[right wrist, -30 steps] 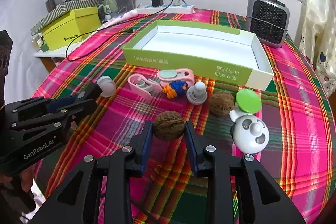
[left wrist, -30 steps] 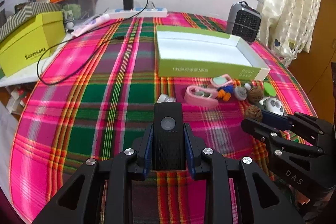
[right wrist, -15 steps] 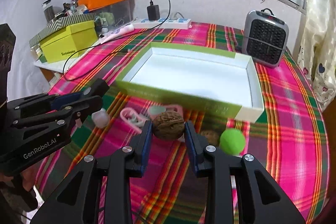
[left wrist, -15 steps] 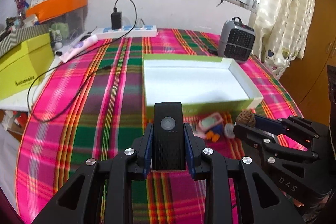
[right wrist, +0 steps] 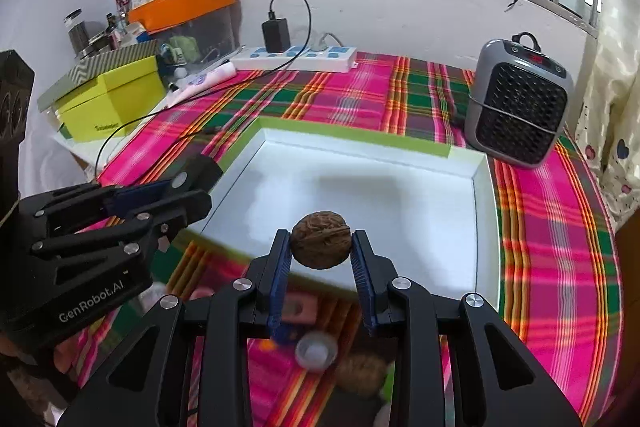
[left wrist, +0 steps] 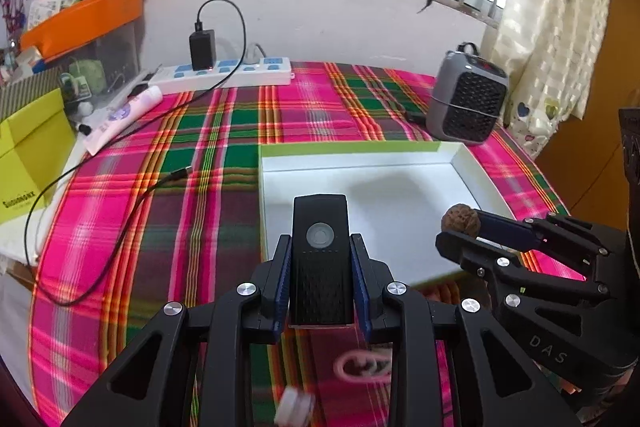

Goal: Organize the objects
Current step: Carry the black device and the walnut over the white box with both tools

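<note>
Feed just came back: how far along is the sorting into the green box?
Nothing is in the green box yet. In hand: the left gripper holds a black remote, the right gripper a walnut, both over the box. Left: the small items below, including a pink clip.

1. The black device (left wrist: 320, 259) is a flat, oblong block with a round grey button near its far end and a textured lower half. It is in the air, clamped on its two long sides, above the near left part of the tray.
2. The walnut (right wrist: 321, 245) is brown, round and wrinkled. It is also in the air, clamped on two sides, above the near part of the tray.
3. The tray (right wrist: 486, 195) is a shallow, rectangular box, white inside with green outer walls. It lies open on the plaid cloth and its white floor is bare.
4. Some small items (right wrist: 316, 351) lie on the cloth before the tray's near wall, blurred.
</note>
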